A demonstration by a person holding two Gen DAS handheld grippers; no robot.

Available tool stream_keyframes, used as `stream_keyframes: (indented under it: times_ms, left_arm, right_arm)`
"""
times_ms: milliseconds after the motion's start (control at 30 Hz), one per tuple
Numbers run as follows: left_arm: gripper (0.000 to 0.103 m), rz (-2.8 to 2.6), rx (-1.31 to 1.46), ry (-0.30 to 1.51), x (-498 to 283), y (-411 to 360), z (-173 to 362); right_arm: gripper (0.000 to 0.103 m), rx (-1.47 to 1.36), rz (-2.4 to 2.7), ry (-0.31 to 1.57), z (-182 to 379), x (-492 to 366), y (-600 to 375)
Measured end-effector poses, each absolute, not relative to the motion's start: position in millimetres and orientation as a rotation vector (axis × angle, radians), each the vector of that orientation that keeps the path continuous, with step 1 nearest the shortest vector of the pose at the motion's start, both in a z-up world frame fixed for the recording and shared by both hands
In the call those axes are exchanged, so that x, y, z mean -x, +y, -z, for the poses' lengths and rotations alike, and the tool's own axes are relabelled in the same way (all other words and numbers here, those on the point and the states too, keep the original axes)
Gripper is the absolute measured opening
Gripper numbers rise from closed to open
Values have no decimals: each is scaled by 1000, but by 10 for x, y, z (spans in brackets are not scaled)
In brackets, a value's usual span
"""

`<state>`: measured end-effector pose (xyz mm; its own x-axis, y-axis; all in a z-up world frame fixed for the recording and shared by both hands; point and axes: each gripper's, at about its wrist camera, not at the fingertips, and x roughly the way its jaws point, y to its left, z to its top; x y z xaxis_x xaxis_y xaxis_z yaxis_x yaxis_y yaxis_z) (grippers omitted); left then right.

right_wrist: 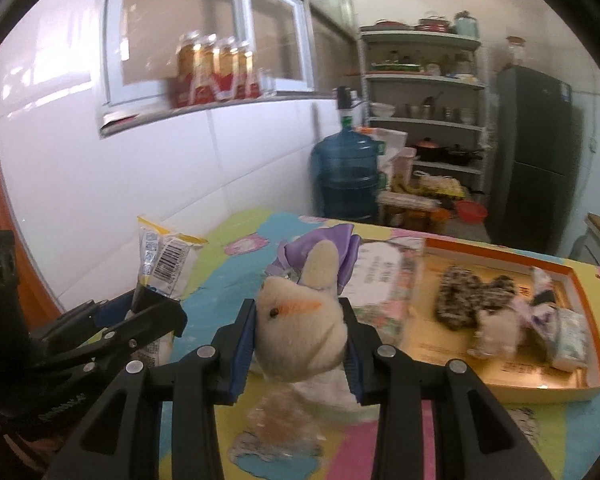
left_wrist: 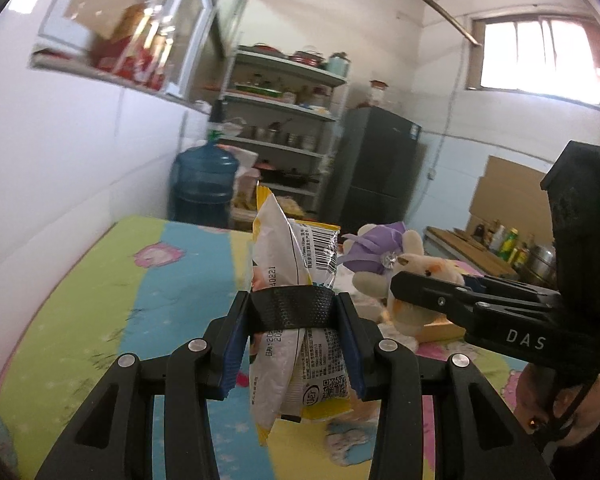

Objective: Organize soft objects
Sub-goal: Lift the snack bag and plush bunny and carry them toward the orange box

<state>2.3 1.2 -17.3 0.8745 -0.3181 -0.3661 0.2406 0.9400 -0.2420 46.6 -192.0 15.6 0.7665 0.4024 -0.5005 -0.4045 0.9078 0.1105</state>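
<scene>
Black two-finger jaws with blue ribbed pads fill the foreground of both wrist views. The left gripper (left_wrist: 294, 344) is clamped on a white-and-yellow snack packet (left_wrist: 296, 280), which stands upright between the pads, its barcoded top above the jaws and its yellow lower seam hanging below them, clear of the tabletop. The right gripper (right_wrist: 300, 344) is clamped on the head of a cream plush rabbit (right_wrist: 300, 332) with a lilac bow (right_wrist: 340, 252); the toy's ear points upward and its body hangs below the pads, blurred. In the left wrist view the right gripper enters from the right edge with the rabbit in its tips, a hand (left_wrist: 572, 412) behind it; in the right wrist view the left gripper and its packet appear at the lower left. Beneath both lies a table (right_wrist: 236, 240) covered with a cloth of green, blue, yellow and pink patches, its left edge against a white tiled wall. Toward the table's right edge rests an orange-rimmed shallow box (right_wrist: 512, 392) holding a speckled dark soft item (right_wrist: 460, 300), a second cream plush toy (right_wrist: 500, 332) and a small wrapped pack (right_wrist: 572, 336); a printed sheet (right_wrist: 384, 280) lies just left of the box. Beyond the far edge stand a blue water jug (right_wrist: 346, 176), a shelving rack (right_wrist: 424, 80) of pots and bowls, and a dark refrigerator (right_wrist: 536, 152). A row of bottles (right_wrist: 216, 72) stands on the window ledge.
</scene>
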Motion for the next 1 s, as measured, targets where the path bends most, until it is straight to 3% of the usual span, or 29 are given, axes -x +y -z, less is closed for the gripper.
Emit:
stream_keyframes:
  times_ms: [1000]
  left_arm:
    - [43, 497, 66, 506, -694, -1636, 124]
  right_arm:
    - [39, -190, -178, 496, 2, -599, -3816]
